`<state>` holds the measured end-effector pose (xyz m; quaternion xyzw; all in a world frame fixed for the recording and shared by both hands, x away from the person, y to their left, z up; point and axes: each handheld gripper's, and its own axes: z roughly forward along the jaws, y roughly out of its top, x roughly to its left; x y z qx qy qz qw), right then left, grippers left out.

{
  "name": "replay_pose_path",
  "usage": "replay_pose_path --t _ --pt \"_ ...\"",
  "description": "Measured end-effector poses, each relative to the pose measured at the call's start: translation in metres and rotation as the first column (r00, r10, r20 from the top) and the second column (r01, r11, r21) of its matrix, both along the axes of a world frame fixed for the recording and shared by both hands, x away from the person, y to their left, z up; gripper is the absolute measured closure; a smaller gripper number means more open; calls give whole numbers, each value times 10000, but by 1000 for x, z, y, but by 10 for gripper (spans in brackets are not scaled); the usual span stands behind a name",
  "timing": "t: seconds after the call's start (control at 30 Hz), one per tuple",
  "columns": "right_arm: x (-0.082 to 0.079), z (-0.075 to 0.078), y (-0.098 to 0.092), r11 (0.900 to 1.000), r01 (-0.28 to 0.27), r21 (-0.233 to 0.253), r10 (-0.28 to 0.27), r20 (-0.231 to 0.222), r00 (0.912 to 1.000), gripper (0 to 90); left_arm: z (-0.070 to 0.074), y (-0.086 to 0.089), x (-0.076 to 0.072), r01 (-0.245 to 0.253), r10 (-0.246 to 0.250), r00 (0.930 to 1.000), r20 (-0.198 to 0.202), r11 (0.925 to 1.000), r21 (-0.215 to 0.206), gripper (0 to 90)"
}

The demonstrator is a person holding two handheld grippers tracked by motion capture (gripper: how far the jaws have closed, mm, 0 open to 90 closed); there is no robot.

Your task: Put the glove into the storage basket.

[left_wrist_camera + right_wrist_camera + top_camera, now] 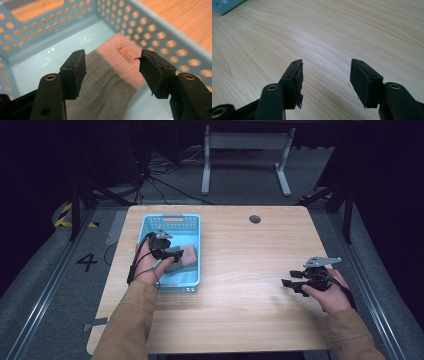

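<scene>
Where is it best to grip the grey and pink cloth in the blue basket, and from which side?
Probably from above, at the grey end of the cloth. It lies flat on the basket floor, and the open left gripper already has a jaw on each side of that end. The wall stands close beside the pink end.

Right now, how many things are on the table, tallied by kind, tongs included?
Blue perforated basket: 1
Pink-and-grey cloth in the basket: 1
Tongs, left tongs open over the cloth, right tongs open over bare wood: 2
Total: 4
</scene>
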<state>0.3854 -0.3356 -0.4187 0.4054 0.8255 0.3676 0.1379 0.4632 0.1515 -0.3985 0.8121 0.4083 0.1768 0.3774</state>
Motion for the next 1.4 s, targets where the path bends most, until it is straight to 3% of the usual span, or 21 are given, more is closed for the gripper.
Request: replay_pose_path --t 0.17,0.27,0.3,0.47,0.53,0.7,0.8,0.83,0.93,0.97,1.0,1.03,1.07,1.3,1.4 --pt "0 -2 6 9994 -325 -70 324 -148 9994 431 20 -10 -26 532 -521 9982 286 9978 -405 368" --pt "0 -4 9 9989 -433 -171 429 -197 9989 430 26 -15 -38 762 -747 9965 380 9963 -396 361" --pt "0 -4 11 9983 -542 -195 538 -228 9983 430 31 -19 -49 1037 -1023 9941 366 9940 -361 361" --pt "-3 -4 13 9975 -698 -137 695 -236 9973 429 36 -27 -68 1385 -1366 9897 426 9893 -455 355" --pt "-6 -5 14 9973 -730 -107 728 -238 9971 428 37 -35 -82 1687 -1665 9851 423 9840 -563 348" --pt "-12 -7 12 9969 -787 -88 784 -280 9965 428 34 -45 -96 2071 -2047 9780 395 9757 -718 330" --pt "-18 -10 11 9961 -872 -95 867 -388 9955 428 27 -54 -105 2330 -2311 9724 329 9694 -773 324" --pt "-21 -12 11 9956 -938 -71 934 -373 9949 428 20 -60 -110 2583 -2577 9661 183 9622 -864 324" --pt "-24 -16 11 9949 -1010 -52 1007 -409 9941 428 8 -72 -116 2936 -2948 9555 -52 9530 -748 323" --pt "-24 -18 10 9948 -1018 -74 1014 -444 9939 428 5 -76 -118 3143 -3157 9488 -71 9465 -737 321" --pt "-24 -18 10 9948 -1018 -74 1014 -444 9939 428 5 -76 -118 3143 -3157 9488 -71 9465 -737 318" --pt "-25 -21 10 9943 -1058 -109 1053 -424 9935 428 -2 -83 -121 3418 -3432 9393 18 9351 -931 318" --pt "-25 -22 10 9944 -1054 -86 1050 -437 9935 428 -7 -87 -124 3463 -3478 9375 61 9316 -1107 319" --pt "-21 -32 8 9947 -1015 -166 1007 -425 9940 428 -38 -101 -128 3875 -3885 9214 -3 9190 -722 318" --pt "-20 -35 8 9946 -1009 -231 999 -423 9941 428 -47 -104 -128 3877 -3888 9213 -53 9196 -642 318"
